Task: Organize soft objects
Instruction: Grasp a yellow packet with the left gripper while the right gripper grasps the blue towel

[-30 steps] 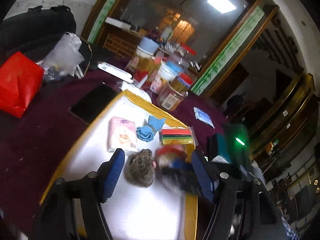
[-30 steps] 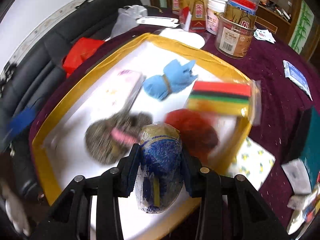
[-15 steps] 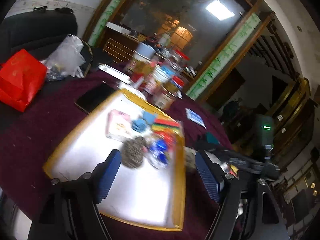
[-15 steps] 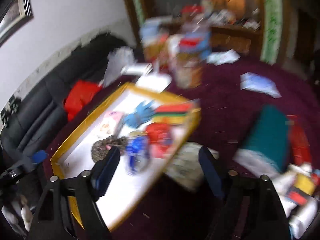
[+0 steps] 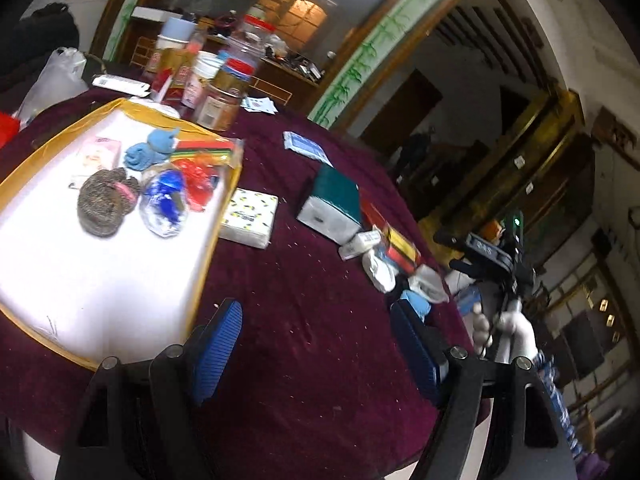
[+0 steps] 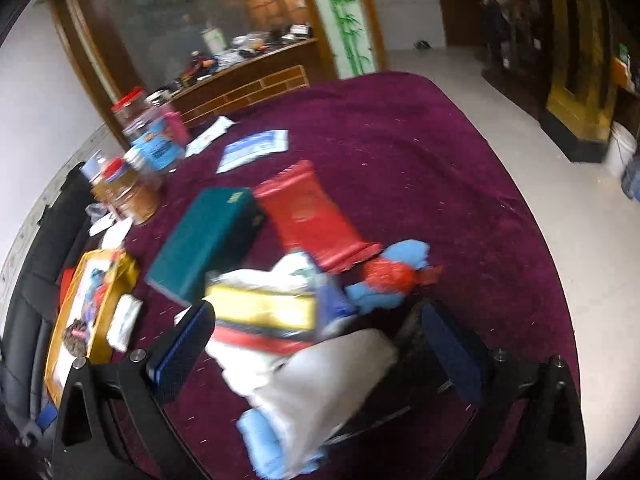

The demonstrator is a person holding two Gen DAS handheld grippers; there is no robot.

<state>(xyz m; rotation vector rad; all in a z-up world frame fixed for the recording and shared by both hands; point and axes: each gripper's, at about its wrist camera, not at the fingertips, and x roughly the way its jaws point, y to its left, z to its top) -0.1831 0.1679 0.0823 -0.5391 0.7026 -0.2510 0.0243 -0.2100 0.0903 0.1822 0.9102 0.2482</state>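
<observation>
Maroon cloth covers the bench (image 5: 320, 320); several soft objects, among them a blue-wrapped bundle (image 5: 166, 200) and a speckled pouch (image 5: 100, 208), already lie on the yellow-rimmed tray (image 5: 100, 280). Both the left gripper (image 5: 316, 344) and the right gripper (image 6: 316, 344) stand open and empty, the right above a remaining pile (image 6: 296, 320) well apart from the tray. No label is legible.

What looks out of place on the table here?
The napkin pack lies on the maroon cloth just outside the tray, touching its rim, while the other soft items sit inside. More soft items sit heaped at the table's far side.
</observation>
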